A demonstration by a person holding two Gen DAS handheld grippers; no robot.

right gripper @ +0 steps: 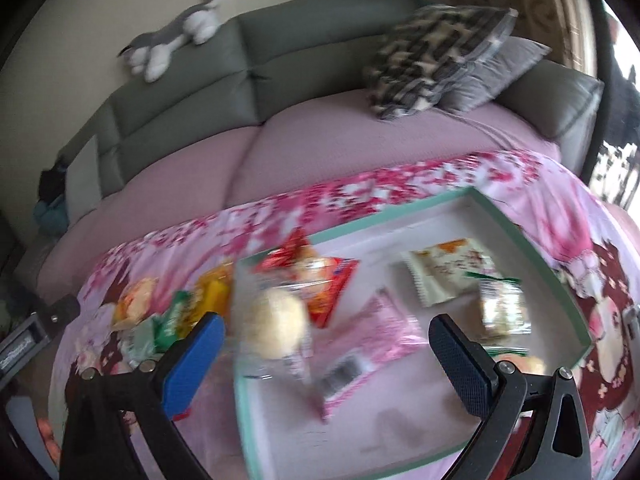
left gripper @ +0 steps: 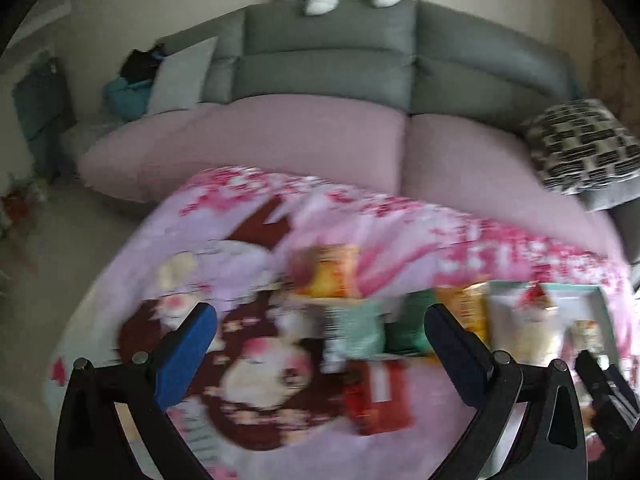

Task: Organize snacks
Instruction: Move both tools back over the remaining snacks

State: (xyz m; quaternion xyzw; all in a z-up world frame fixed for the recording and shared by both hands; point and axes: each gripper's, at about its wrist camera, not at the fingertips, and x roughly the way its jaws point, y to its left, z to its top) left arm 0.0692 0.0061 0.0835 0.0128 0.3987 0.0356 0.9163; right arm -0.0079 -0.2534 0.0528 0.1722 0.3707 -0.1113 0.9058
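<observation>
One mint-rimmed tray (right gripper: 532, 240), two throw pillows (right gripper: 432, 56) on the sofa, one plush cat (right gripper: 172, 40) — snack packets too blurred to count

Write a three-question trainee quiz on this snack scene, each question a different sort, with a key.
1. True or false: the right gripper is shut on a snack.
2. Multiple choice: where does the pink packet lie? A) on the sofa B) inside the teal-rimmed tray C) on the floor
3. Fill in: the red packet lies on the patterned ____, outside the tray.

Key:
1. False. Its fingers stand wide apart with nothing between them; the left gripper is the same.
2. B.
3. Blanket.
</observation>
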